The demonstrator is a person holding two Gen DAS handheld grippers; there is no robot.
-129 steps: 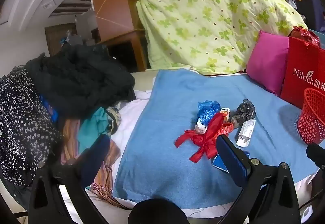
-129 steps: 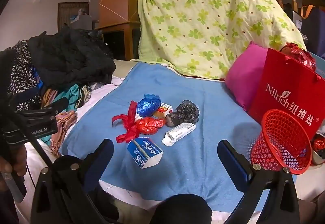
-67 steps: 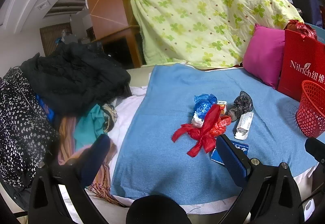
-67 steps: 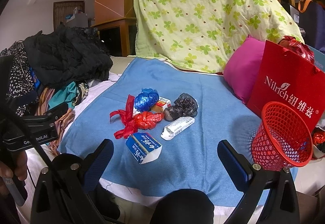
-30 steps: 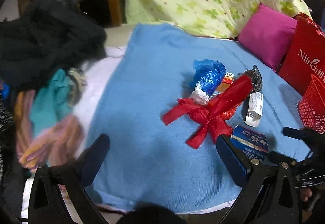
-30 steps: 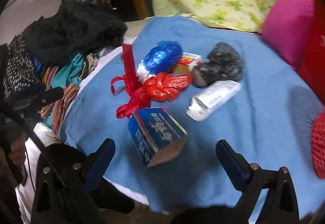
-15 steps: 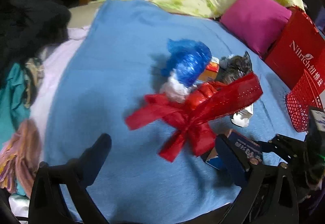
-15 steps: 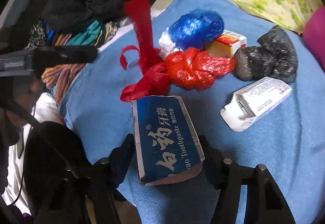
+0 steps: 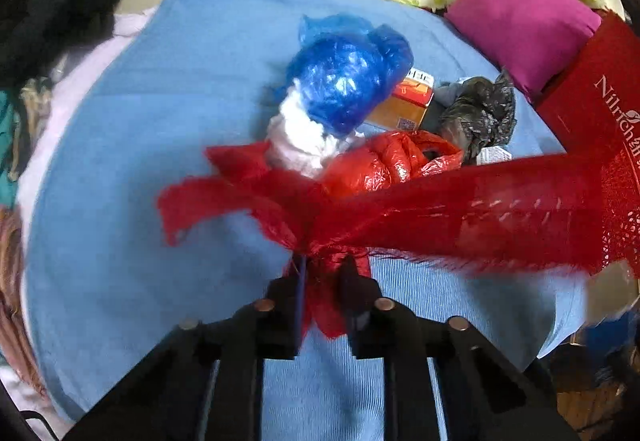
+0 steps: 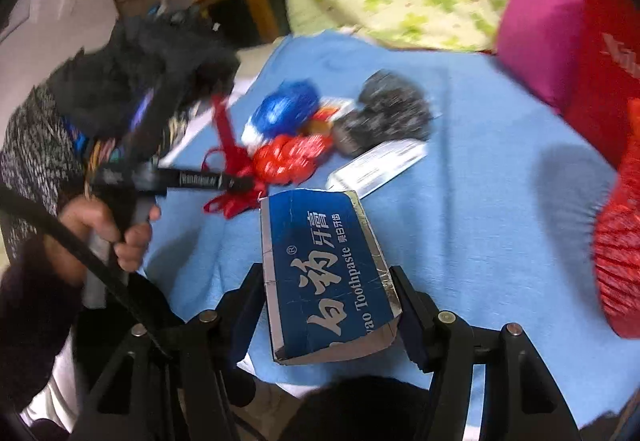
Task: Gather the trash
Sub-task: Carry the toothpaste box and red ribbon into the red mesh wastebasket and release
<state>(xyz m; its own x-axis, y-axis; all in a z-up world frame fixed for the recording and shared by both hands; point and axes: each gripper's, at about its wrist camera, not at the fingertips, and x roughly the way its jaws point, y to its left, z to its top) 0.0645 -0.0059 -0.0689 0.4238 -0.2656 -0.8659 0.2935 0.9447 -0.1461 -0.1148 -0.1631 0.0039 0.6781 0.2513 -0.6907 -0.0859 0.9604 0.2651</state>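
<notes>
The left gripper (image 9: 322,277) has just been closing and its jaws are now pressed onto the knot of a red ribbon bow (image 9: 400,213), whose broad tail sweeps across the left wrist view towards the right edge while a frayed shorter tail sticks out to the left. The ribbon lies on a blue blanket (image 9: 160,121) spread over the bed. Just behind the bow sits the rest of the litter: a crumpled red plastic bag (image 9: 384,165), a blue plastic bag (image 9: 344,77) bundled over some white tissue (image 9: 300,137), a small orange carton (image 9: 404,107) tucked behind the blue bag, and a scrunched black plastic bag (image 9: 480,113) to its right. The right gripper (image 10: 332,305) has its jaws half closed on a blue toothpaste box (image 10: 324,273), one pad against each long side, the box's open end facing the camera and its far end tilted above the blanket. In the right wrist view a white box (image 10: 380,165) lies flat on the blanket just beyond the blue one, and the person's left hand (image 10: 104,233) grips the handle of the other tool at the left. A red mesh basket (image 10: 620,241) stands at the right edge, blurred, beside a red paper bag (image 9: 600,93) and a magenta pillow (image 9: 524,21). A pile of dark clothes (image 10: 140,73) lies to the left of the blanket.
</notes>
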